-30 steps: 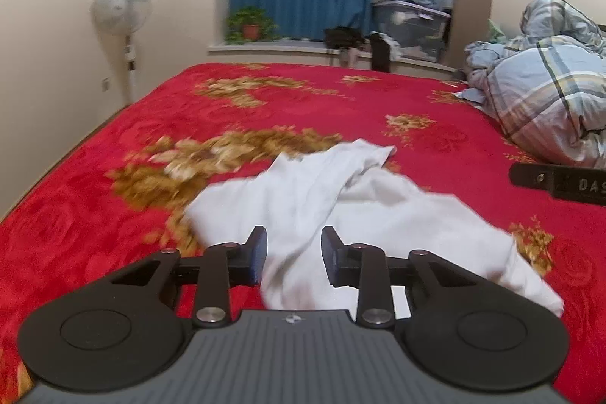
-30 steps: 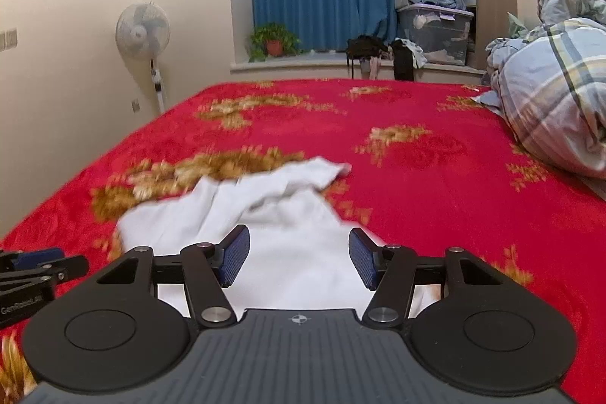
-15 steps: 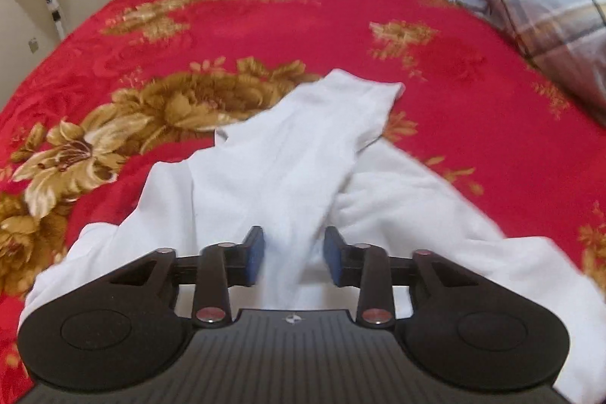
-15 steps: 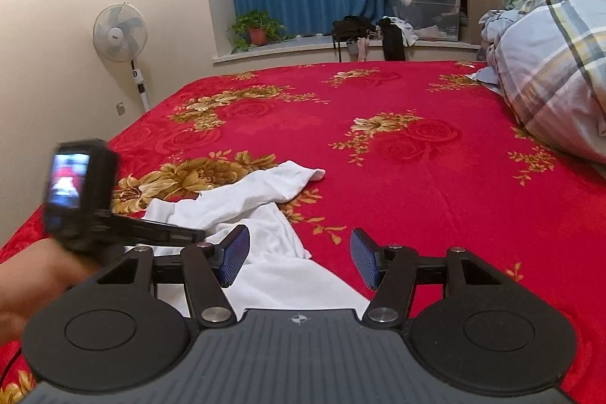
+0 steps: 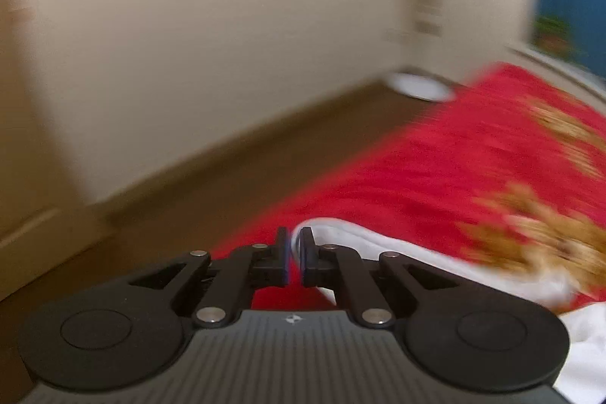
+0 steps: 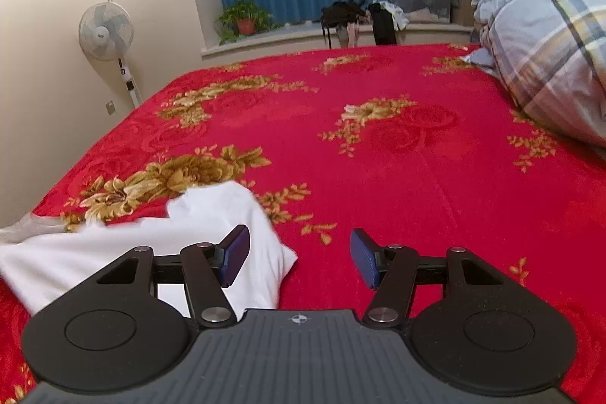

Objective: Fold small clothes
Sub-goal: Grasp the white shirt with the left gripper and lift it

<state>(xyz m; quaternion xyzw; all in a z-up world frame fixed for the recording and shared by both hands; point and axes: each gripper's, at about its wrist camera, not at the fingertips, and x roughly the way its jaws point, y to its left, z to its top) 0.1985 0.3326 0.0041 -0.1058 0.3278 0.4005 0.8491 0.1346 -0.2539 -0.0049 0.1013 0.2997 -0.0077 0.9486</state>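
So the bed has a bright red blanket with gold flower prints all over it. A crumpled white garment lies right on it, mostly under and to the left of the right jaws, one edge poking in between them. Far off to the right of those jaws, a plaid grey-blue duvet is bunched up on the bed. The left view is blurry, but the white cloth shows just past the closed jaws, near the bed's edge.
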